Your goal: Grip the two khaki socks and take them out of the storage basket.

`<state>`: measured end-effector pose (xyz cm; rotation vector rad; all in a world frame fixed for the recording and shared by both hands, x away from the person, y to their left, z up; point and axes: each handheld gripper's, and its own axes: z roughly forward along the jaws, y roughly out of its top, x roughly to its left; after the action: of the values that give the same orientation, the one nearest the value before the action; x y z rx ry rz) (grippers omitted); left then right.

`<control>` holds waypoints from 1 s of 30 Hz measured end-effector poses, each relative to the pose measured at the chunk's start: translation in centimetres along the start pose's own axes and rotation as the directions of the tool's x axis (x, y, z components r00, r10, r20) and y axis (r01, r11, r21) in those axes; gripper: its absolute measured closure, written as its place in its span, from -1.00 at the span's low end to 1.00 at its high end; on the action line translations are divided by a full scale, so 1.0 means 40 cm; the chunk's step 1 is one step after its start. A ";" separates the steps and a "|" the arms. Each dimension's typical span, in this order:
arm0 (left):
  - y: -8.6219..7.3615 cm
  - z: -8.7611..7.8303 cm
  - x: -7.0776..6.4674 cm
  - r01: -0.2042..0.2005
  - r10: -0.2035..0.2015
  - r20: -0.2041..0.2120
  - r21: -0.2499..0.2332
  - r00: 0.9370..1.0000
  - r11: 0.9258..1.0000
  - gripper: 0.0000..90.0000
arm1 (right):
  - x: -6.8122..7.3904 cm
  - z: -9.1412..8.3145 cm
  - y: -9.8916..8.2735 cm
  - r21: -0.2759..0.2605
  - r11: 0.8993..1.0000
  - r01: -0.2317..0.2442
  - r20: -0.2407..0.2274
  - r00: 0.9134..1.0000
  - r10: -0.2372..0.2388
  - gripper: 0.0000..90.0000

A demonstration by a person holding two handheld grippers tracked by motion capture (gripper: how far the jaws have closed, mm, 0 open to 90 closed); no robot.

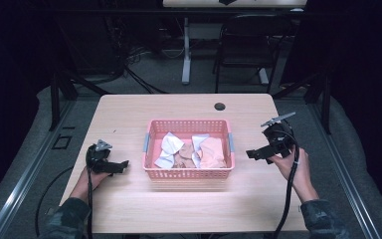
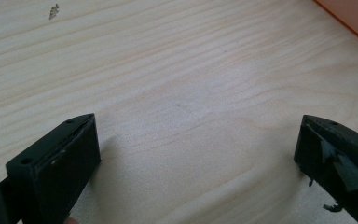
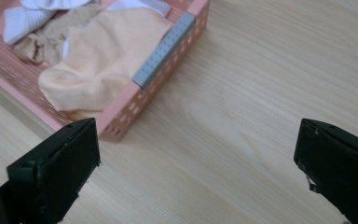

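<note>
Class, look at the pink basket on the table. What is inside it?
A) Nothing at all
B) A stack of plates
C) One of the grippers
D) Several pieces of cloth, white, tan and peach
D: the pink basket holds crumpled cloth pieces in white, tan and peach, and both grippers are outside it.

One basket point(image 1: 189, 173), two hand-held grippers point(image 1: 113, 166) point(image 1: 256, 153)
</note>
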<state>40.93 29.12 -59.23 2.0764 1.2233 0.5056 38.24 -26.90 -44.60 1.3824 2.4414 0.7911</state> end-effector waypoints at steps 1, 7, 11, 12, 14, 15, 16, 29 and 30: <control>0.000 0.000 0.000 0.000 0.000 0.000 0.000 1.000 1.000 -1.00 | 0.006 0.001 0.008 -0.010 1.000 0.003 -0.004 1.000 -0.003 -1.00; 0.000 0.000 0.000 0.000 0.000 0.000 0.000 1.000 1.000 -1.00 | 0.038 0.003 0.046 0.003 1.000 0.028 -0.029 0.999 -0.028 -1.00; 0.000 0.000 0.000 0.000 0.000 0.000 0.000 1.000 1.000 -1.00 | 0.061 0.009 0.072 -0.002 0.999 0.048 -0.041 0.998 -0.048 -1.00; 0.000 0.000 0.000 0.000 0.000 0.000 0.000 1.000 1.000 -1.00 | 0.067 0.011 0.079 -0.004 0.999 0.053 -0.044 0.998 -0.053 -1.00; 0.000 0.000 0.000 0.000 0.000 0.000 0.000 1.000 1.000 -1.00 | 0.078 0.017 0.090 -0.008 0.998 0.063 -0.049 0.997 -0.063 -1.00; 0.000 0.000 0.000 0.000 0.000 0.000 0.000 1.000 1.000 -1.00 | 0.083 0.021 0.096 -0.001 0.998 0.068 -0.051 0.996 -0.068 -1.00; 0.000 0.000 0.000 0.000 0.000 0.000 0.000 1.000 1.000 -1.00 | 0.088 0.027 0.102 0.001 0.998 0.070 -0.054 0.996 -0.070 -1.00; 0.000 0.000 0.000 -0.004 0.004 -0.001 0.000 1.000 1.000 -1.00 | 0.154 0.099 0.158 0.017 0.995 0.102 -0.096 0.990 -0.100 -1.00; 0.000 0.000 0.000 -0.004 0.004 -0.001 0.000 1.000 1.000 -1.00 | 0.157 0.103 0.161 0.022 0.995 0.101 -0.099 0.990 -0.098 -1.00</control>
<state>40.92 29.14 -59.22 2.0796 1.2198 0.5082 41.39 -17.54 -44.05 1.2475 2.5817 0.8237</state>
